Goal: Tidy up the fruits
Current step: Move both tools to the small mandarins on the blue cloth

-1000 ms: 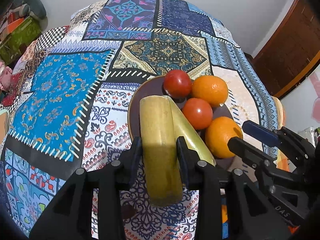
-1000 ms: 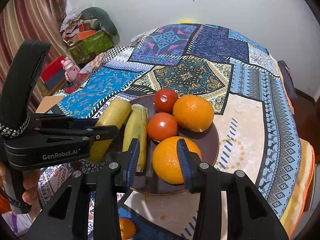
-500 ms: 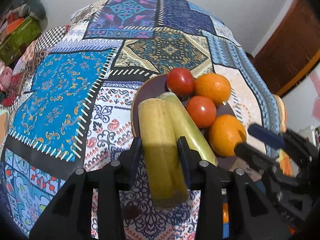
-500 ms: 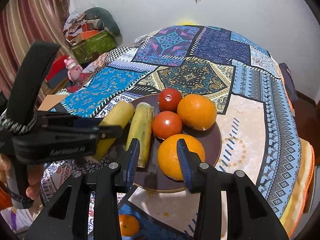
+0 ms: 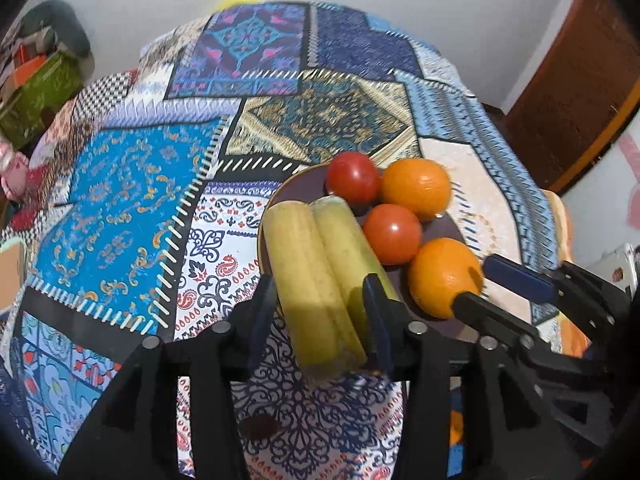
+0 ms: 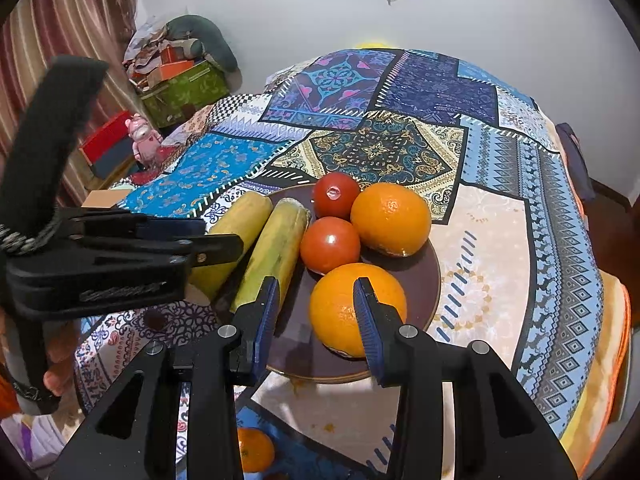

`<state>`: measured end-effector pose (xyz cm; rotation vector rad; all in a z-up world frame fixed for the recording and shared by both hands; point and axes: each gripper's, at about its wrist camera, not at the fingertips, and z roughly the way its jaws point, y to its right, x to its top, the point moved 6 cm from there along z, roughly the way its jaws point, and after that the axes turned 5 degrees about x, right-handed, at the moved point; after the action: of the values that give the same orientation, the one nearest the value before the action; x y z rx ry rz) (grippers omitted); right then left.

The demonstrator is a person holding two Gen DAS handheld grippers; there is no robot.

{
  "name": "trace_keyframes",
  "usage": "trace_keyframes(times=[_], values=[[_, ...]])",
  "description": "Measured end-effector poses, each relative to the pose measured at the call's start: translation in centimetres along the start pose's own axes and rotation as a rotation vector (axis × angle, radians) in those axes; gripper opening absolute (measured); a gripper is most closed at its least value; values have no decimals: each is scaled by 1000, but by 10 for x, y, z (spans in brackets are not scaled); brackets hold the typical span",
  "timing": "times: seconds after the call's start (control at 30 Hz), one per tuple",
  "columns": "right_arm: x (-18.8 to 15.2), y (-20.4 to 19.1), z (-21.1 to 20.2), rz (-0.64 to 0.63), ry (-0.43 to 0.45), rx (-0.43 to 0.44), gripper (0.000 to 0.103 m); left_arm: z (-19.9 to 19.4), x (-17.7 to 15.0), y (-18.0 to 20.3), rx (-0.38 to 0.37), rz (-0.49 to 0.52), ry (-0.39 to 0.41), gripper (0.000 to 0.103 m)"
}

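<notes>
Our left gripper stands open astride the banana, lengthwise straight ahead; our right gripper, open and empty, faces the orange.

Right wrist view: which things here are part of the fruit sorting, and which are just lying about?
Part of the job:
- brown plate
- two bananas
- two tomatoes
- two oranges
- small orange off the plate
- left gripper, right gripper

Lying about:
- patchwork tablecloth
- pink toy
- green box
</notes>
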<state>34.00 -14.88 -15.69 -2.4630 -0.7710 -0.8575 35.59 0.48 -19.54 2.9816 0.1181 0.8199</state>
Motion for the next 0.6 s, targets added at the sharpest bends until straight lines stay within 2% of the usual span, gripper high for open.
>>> trace_keyframes(times=[0.23, 0.37, 0.43, 0.6], values=[[4, -5, -23, 15, 45, 0, 37, -47, -7, 1, 3, 46, 81, 51], [4, -7, -42, 15, 75, -11, 39, -73, -16, -3, 15, 79, 128, 57], [1, -7, -50, 16, 87, -22, 43, -83, -23, -6, 19, 91, 141, 58], [-16, -1, -72, 38, 98, -48, 46, -98, -46, -10, 22, 121, 146, 60]])
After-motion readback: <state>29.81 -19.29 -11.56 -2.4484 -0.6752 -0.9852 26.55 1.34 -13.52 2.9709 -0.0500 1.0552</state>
